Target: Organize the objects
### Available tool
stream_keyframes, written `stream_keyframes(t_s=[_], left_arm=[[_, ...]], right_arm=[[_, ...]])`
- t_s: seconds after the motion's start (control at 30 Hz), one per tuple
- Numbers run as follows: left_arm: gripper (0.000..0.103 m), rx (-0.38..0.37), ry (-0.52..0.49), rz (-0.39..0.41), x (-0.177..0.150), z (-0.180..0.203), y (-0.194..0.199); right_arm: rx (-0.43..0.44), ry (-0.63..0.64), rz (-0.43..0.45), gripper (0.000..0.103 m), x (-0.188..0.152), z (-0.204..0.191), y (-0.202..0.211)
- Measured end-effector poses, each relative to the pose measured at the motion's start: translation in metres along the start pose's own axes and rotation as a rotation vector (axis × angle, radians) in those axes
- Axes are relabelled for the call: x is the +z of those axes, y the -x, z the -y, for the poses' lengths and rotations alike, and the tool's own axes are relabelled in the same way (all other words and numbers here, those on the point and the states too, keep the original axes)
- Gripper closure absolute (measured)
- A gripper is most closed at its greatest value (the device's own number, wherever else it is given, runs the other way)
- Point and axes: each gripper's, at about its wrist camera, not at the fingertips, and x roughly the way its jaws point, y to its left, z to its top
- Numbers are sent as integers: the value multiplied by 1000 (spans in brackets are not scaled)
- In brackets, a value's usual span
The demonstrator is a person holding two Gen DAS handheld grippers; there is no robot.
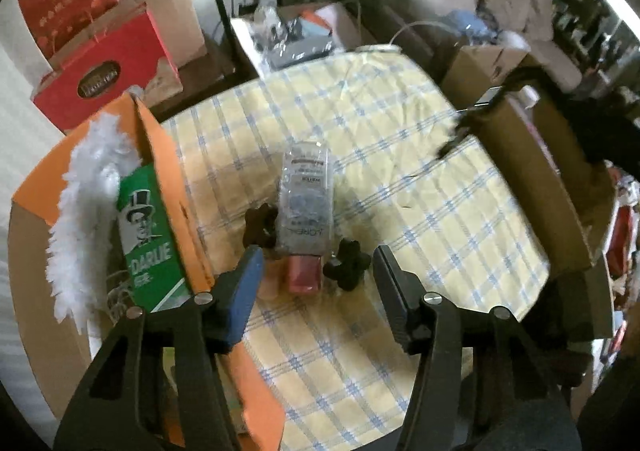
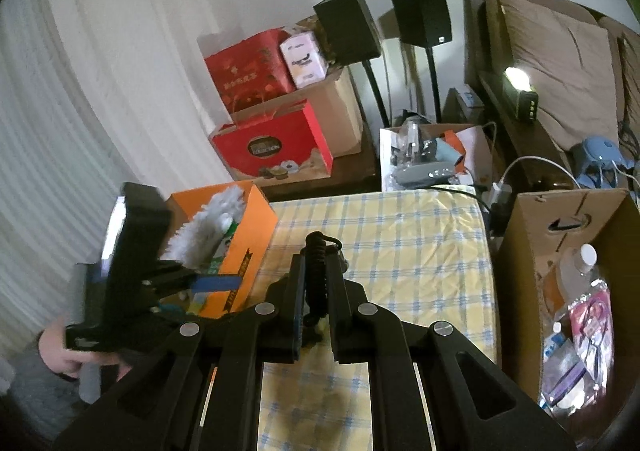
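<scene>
left gripper jaws apart above tube | right gripper jaws clamping black cord

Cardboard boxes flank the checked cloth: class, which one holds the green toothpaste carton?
The orange box left of the cloth. It holds the green carton and a white fluffy duster; the plain brown box opposite holds a bottle and packets.

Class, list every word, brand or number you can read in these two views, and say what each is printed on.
"DARLIE": on the green carton with a top-hatted figure, standing in the orange cardboard box.
"L'ORE...", seen upside down and partly cut off: on the clear plastic blister pack lying on the yellow checked cloth.
Too blurred to read: oval badge on the red gift box; lettering on the white-and-pink packet.
</scene>
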Motion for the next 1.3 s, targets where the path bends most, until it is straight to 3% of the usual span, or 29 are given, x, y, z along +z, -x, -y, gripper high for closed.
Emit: stream_keyframes(t_s=[0.3, 0.63, 0.8, 0.9, 1.1, 1.2, 1.3], left_arm=[[70, 24, 11, -129, 5, 5, -39], [70, 27, 71, -180, 11, 1, -56], [65, -36, 157, -198, 13, -5, -65], [63, -136, 220, -203, 13, -5, -71], [65, -218, 208, -157, 18, 10, -63], [61, -162, 168, -141, 21, 9, -49], [51, -32, 98, -146, 25, 5, -38]], right_arm=[[-13, -31, 11, 94, -7, 20, 13], [-1, -42, 17, 94, -8, 27, 13], [7, -54, 25, 94, -13, 31, 18], [7, -61, 28, 94, -15, 33, 20], [-5, -59, 24, 94, -17, 37, 25], [-9, -60, 24, 94, -18, 38, 27], [-13, -60, 25, 94, -19, 37, 29]])
